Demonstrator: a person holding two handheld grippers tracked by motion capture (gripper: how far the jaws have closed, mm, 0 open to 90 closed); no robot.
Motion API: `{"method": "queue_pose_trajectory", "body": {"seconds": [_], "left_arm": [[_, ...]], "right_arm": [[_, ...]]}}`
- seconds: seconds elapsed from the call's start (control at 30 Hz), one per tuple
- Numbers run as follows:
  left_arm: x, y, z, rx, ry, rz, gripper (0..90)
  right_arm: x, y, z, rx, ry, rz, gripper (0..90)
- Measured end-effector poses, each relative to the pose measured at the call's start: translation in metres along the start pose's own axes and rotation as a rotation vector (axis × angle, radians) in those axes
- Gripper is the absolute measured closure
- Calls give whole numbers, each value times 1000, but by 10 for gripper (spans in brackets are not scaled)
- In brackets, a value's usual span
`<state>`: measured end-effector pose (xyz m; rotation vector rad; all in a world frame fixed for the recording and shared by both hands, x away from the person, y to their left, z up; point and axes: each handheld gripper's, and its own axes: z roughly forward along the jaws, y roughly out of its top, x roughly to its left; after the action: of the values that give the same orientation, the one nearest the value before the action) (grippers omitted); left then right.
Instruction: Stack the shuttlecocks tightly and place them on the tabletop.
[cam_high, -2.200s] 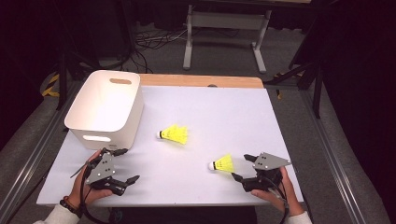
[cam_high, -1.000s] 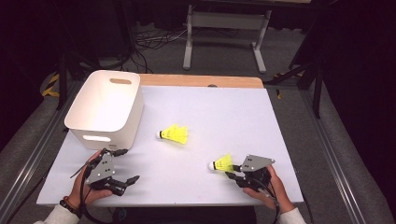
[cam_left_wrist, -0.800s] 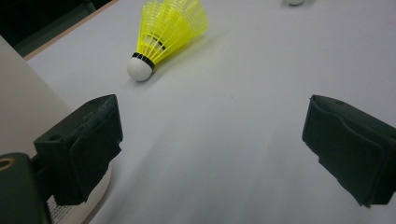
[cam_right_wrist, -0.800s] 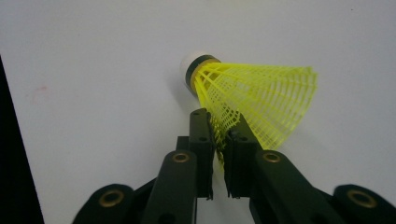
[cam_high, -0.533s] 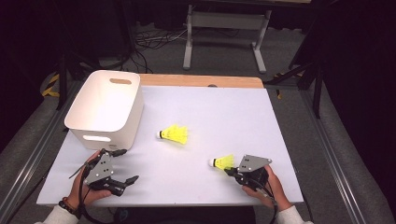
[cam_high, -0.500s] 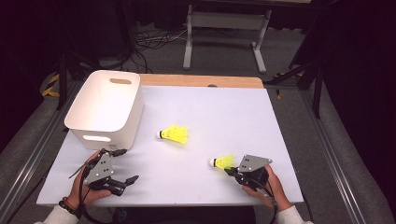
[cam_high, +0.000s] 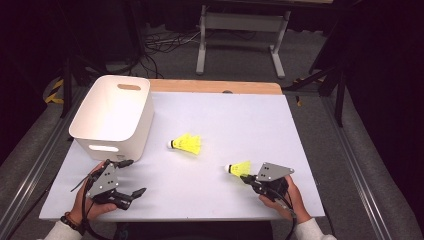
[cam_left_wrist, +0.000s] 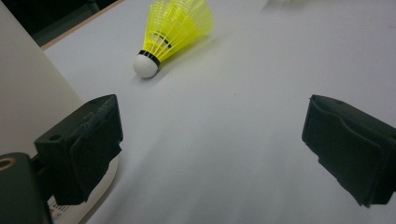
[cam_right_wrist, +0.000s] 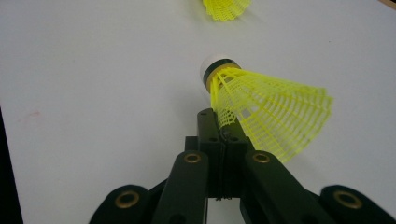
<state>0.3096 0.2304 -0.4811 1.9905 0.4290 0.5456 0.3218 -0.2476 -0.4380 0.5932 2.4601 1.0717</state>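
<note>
We see a white-topped table (cam_high: 235, 125), its far edge a bare wooden strip (cam_high: 215, 86), taking up the centre of the high view. A white plastic bin (cam_high: 114, 116) with slot handles stands on it at the left of the frame, and a yellow shuttlecock (cam_high: 186, 144) lies on its side on the bare top just right of the bin, its white cork toward the bin. A second yellow shuttlecock (cam_high: 239, 168) is at the lower right of the frame, cork end pointing left.
</note>
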Motion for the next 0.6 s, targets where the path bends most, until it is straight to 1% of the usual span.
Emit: {"method": "queue_pose_trajectory", "body": {"seconds": [0.03,0.2,0.33,0.6], "left_arm": [[0,0,0,0,0,0,60],[0,0,0,-3,0,-2,60],[0,-1,0,-10,-1,-8,60],[0,0,1,-4,-3,4,59]], "right_arm": [[0,0,0,0,0,0,900],[-2,2,-6,-39,-11,12,900],[-2,2,-6,-44,-15,15,900],[-2,2,-9,-51,-28,15,900]]}}
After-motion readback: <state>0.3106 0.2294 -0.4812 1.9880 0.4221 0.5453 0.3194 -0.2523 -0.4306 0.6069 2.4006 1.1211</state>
